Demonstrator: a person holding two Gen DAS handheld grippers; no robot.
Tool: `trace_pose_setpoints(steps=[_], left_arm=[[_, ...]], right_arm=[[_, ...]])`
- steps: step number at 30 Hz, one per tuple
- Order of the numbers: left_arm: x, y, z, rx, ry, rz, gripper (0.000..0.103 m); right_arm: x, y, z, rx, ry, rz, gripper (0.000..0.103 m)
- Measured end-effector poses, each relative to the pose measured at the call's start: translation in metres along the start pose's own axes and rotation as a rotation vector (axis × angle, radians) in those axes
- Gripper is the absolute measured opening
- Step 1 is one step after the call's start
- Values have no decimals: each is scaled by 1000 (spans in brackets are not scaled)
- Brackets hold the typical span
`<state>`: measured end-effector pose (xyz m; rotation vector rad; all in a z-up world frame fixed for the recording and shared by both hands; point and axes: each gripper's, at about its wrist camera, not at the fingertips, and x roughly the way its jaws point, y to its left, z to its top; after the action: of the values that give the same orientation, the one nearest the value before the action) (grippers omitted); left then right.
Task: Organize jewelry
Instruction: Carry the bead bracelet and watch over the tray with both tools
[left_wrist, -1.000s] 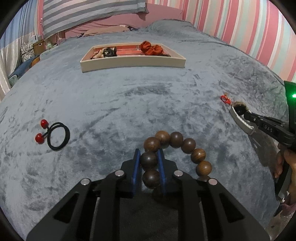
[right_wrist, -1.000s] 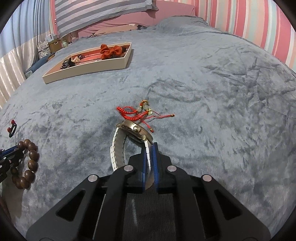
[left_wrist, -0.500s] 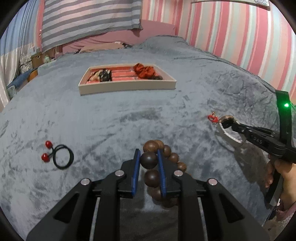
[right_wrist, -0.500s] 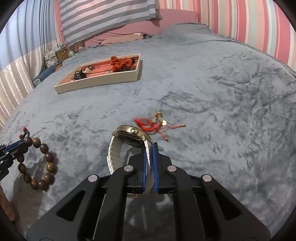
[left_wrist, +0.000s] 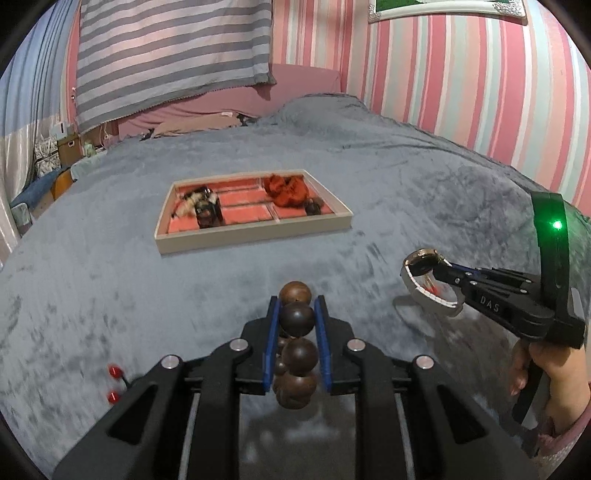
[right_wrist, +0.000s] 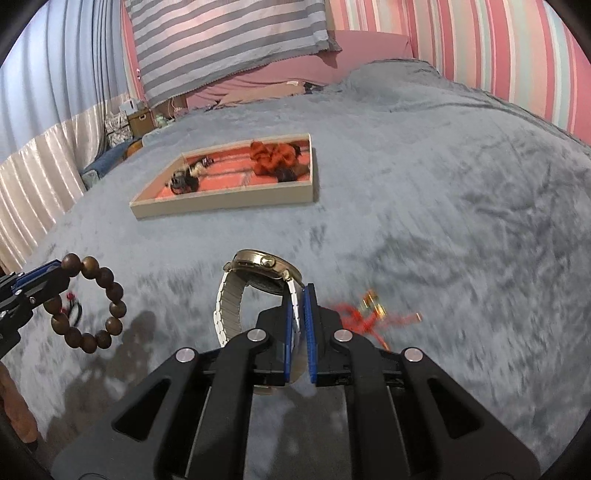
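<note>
Grey plush bed (left_wrist: 110, 280) under pink striped walls, carrying one beige tray (left_wrist: 255, 238) at 12 o'clock from both cameras.

Left gripper (left_wrist: 295, 325): blue pads narrowed onto a dark bead, pinching one wooden bead bracelet (left_wrist: 296, 352), lifted clear of the blanket; loop hanging from the left gripper at 9 o'clock in the right wrist view (right_wrist: 92, 302).

Right gripper (right_wrist: 298, 325): pads pressed nearly together on the white strap of one gold-cased watch (right_wrist: 258, 273), held above the bed; seen at 3 o'clock from the left wrist view (left_wrist: 428, 280).

Lying on the bed: one red cord bracelet (right_wrist: 369, 317) with gold charms, at 3 o'clock just beside the right gripper; one black hair tie with two red balls (left_wrist: 114, 384), at 8 o'clock of the left gripper.

Inside the tray: one orange scrunchie (left_wrist: 286, 188) toward the right end, a dark blurred cluster (left_wrist: 201, 206) toward the left, count unclear.
</note>
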<state>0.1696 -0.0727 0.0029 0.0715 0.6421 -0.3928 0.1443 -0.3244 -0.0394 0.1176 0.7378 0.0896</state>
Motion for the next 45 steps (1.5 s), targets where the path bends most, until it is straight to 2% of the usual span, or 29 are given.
trace_pose_setpoints(steps=[11,20,24,28,39,45], left_arm=[[45,45,93,-17,-50,48,19],[121,86,149,-26,-39,107,19],[157,110,155,-48,-9,136,19],[183,130,146,-69,24,162,19],[227,174,120,-142,106,221,19],[250,181,114,-125,152,263,19]], right_arm=[[53,25,88,-4,-45,8,7],[125,30,143,7,-28,-26,7],[159,30,152,-2,-8,-54,7],[190,30,157,-8,15,-72,7],[229,36,154,-39,63,-114,8],[245,33,157,-43,78,-137,8]])
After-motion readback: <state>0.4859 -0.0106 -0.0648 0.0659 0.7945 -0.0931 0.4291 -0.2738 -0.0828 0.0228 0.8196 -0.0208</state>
